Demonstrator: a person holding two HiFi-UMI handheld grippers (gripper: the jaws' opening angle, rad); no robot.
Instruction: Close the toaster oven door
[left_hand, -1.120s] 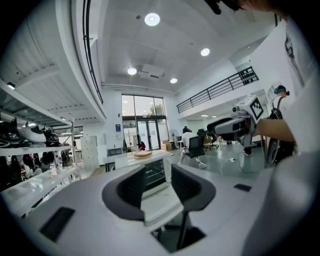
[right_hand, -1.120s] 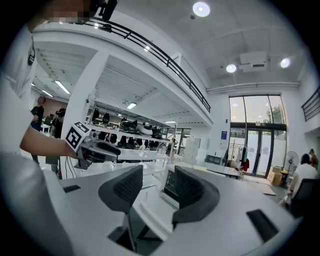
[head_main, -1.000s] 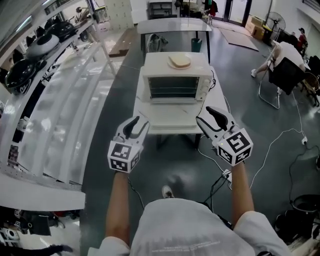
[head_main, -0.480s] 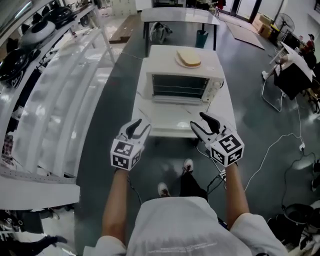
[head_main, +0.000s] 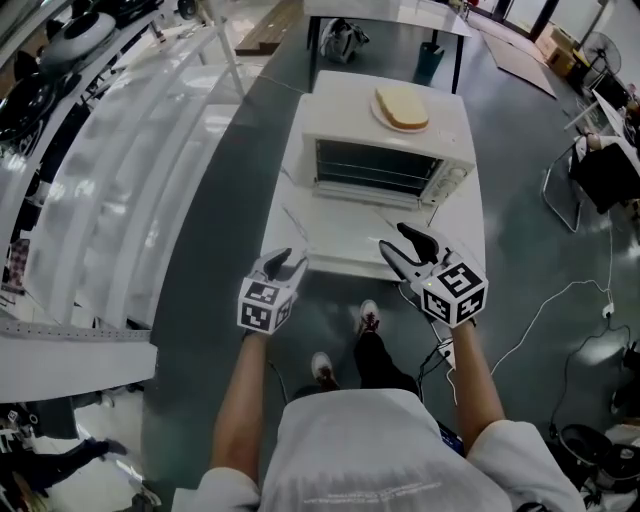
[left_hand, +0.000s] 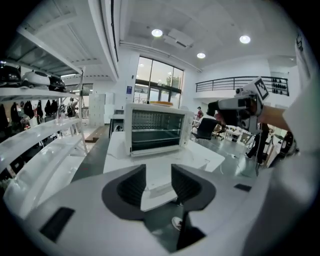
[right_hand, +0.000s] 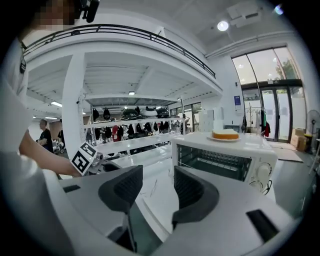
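The toaster oven (head_main: 385, 150) stands at the far end of the tabletop (head_main: 462, 225), and its door (head_main: 345, 208) appears to be folded down flat toward the person, long axis running left to right. Both the left hand-held gripper (head_main: 288, 262) and the right hand-held gripper (head_main: 396, 240) have their jaws parted and empty. Both sit at the tabletop's near edge with the door straight ahead of them, and the right one looks nearer the door's free edge.
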